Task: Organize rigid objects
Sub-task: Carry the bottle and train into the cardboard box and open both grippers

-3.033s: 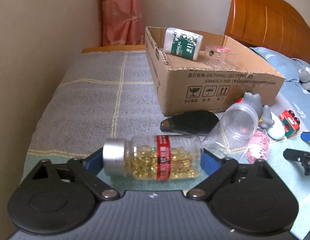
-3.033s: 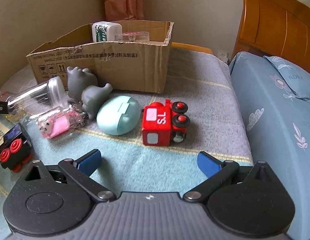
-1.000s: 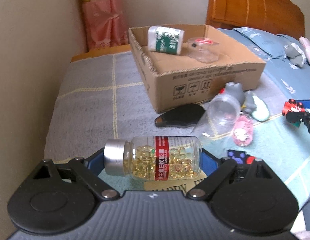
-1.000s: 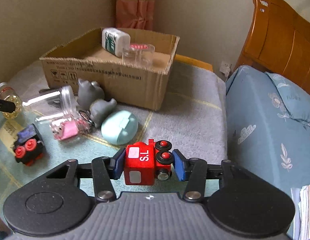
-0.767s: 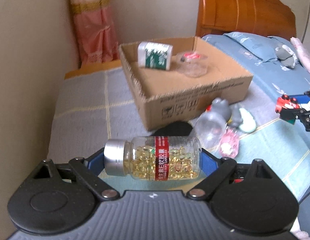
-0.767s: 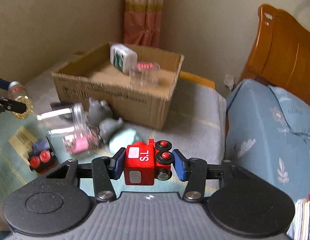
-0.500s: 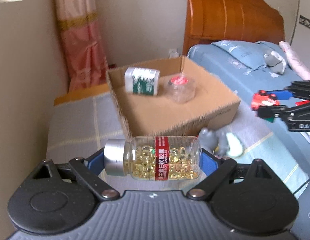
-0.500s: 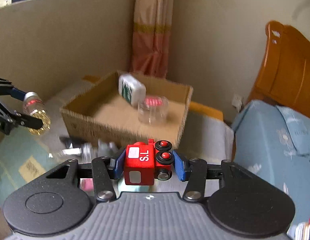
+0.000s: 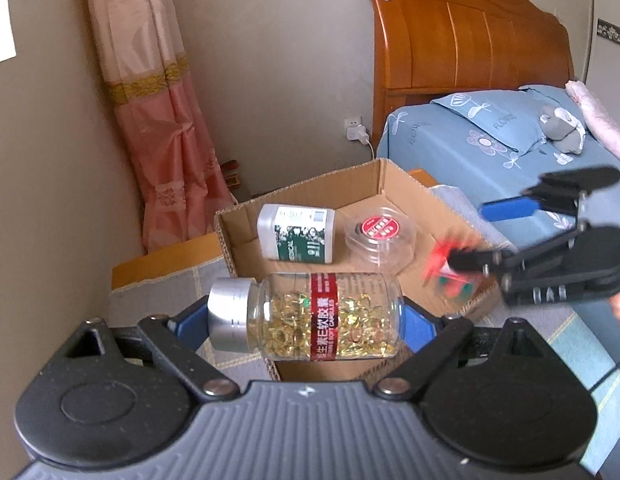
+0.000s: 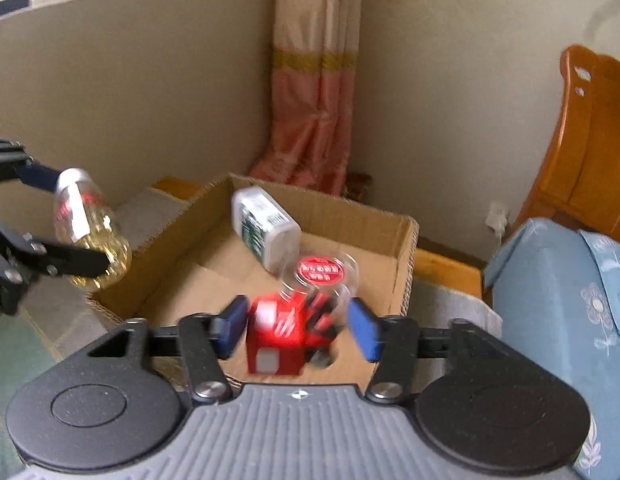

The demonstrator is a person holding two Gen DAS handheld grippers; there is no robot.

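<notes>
Now both grippers hang over the open cardboard box (image 10: 406, 240).
Left gripper (image 9: 305, 320) pinches a capsule bottle (image 9: 310, 316) lying sideways, pads on cap and base, above the box's near edge. Right gripper (image 10: 297, 326) has its jaws opening, pads clear of the blurred red toy train (image 10: 281, 336) between them, above the box floor beside a green-labelled white bottle (image 10: 265, 232) and a clear red-lidded jar (image 10: 322, 272).

Both grippers look alike: the left gripper (image 9: 305, 316) and right gripper (image 10: 295, 328) show a ribbed grey body with a small star mark, black round housings, black linkage arms, silver screws and blue pads (image 10: 362, 328).
</notes>
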